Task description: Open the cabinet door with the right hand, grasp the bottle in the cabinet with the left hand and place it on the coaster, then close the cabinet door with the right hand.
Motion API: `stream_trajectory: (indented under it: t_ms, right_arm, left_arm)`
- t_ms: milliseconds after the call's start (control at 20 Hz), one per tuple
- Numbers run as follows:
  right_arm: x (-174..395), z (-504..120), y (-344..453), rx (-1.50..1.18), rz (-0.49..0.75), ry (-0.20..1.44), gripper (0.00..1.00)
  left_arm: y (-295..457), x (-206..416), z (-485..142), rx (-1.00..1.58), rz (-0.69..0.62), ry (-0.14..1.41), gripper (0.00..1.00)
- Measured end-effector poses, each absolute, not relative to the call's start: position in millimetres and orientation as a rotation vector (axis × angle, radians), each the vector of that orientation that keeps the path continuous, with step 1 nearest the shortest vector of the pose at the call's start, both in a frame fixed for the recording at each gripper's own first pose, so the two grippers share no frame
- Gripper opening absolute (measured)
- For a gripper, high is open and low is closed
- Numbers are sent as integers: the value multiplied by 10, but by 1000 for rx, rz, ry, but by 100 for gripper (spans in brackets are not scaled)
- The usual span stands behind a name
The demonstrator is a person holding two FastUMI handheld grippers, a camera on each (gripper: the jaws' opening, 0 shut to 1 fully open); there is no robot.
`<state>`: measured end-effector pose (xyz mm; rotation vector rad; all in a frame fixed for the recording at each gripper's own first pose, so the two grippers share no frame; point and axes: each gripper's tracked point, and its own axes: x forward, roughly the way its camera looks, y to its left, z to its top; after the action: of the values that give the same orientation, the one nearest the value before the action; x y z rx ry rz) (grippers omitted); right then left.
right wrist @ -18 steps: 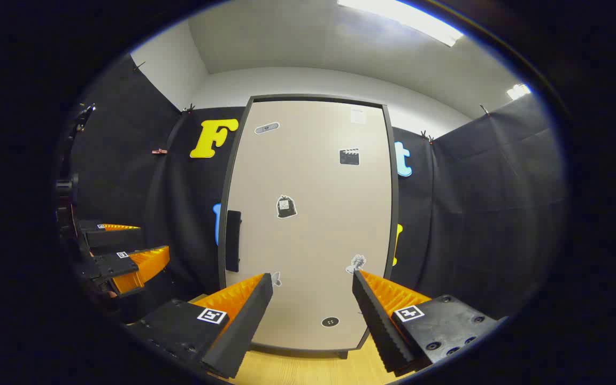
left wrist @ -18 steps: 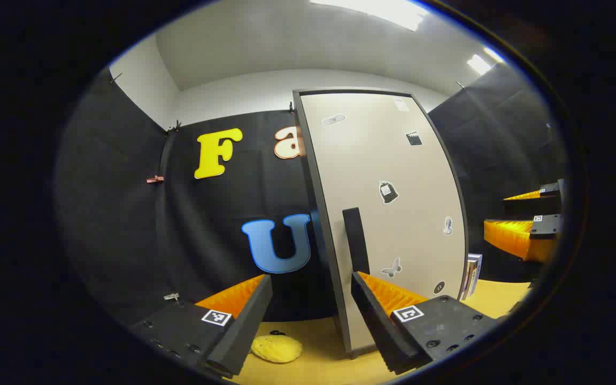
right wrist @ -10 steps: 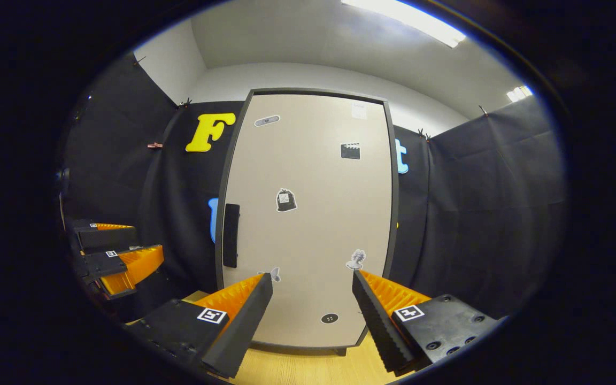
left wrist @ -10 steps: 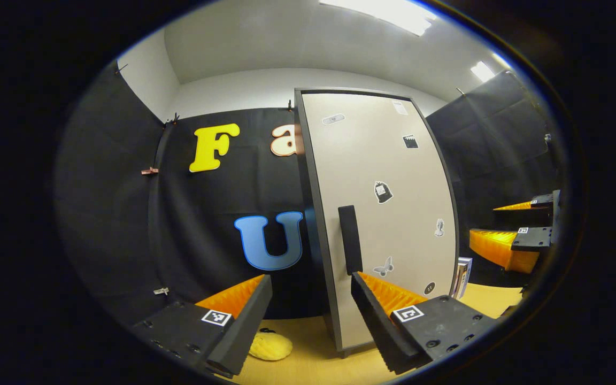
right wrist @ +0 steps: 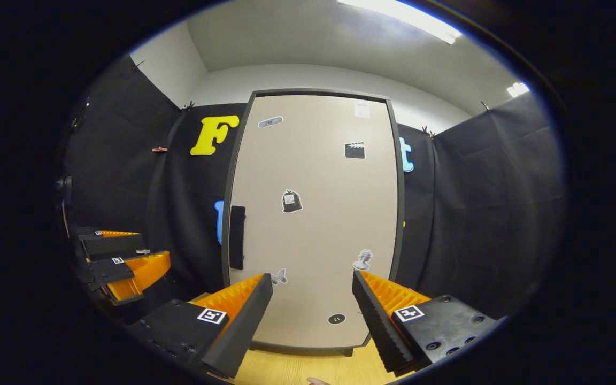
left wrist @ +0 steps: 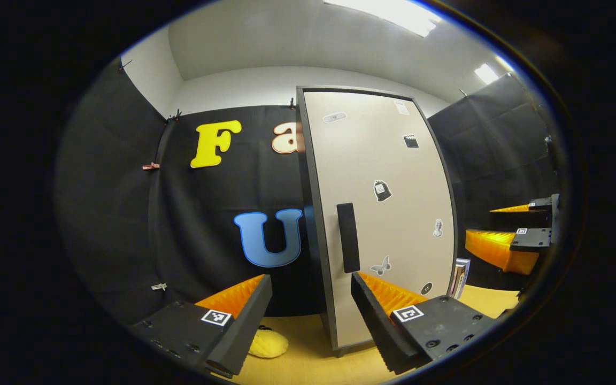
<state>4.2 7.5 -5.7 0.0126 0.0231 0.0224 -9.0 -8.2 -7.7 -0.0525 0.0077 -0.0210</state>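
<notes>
A: In the left gripper view, what do you have?

B: The left hand-held gripper [left wrist: 308, 315] is spread wide with nothing between its fingers. Ahead stands the cabinet door [left wrist: 388, 214], closed, beige with a dark frame. Its black handle [left wrist: 347, 237] is a vertical bar near the door's left edge. A yellow coaster [left wrist: 268, 345] lies on the table [left wrist: 313, 363], low and just left of the cabinet. The right hand-held gripper [left wrist: 506, 243] hangs off at the far right, apart from the door, also parted.

A: And the bottle?

B: By the task it is inside the cabinet, hidden by the closed door, so I can't judge its shape or weight.

A: The right gripper view?

B: The right hand-held gripper [right wrist: 310, 315] is released and empty, facing the cabinet door [right wrist: 318, 240] squarely. The handle [right wrist: 237, 237] sits left of its line, not yet touched. The left hand-held gripper [right wrist: 126, 262] waits at the left, near the table [right wrist: 297, 369].

A: How will the door handle?

B: My guess: a stiff, light panel hinged on its right side. The bar is the place to take hold, pinched across its width at mid-height. The flat face looks too smooth to offer any purchase.
</notes>
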Motion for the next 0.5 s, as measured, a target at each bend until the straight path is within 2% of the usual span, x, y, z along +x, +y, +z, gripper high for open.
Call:
stream_trajectory:
  t_ms: [500]
  right_arm:
    - [126, -62, 129, 50, 56, 21, 98]
  left_arm:
    - [-58, -45, -65, -52, -21, -4, 94]
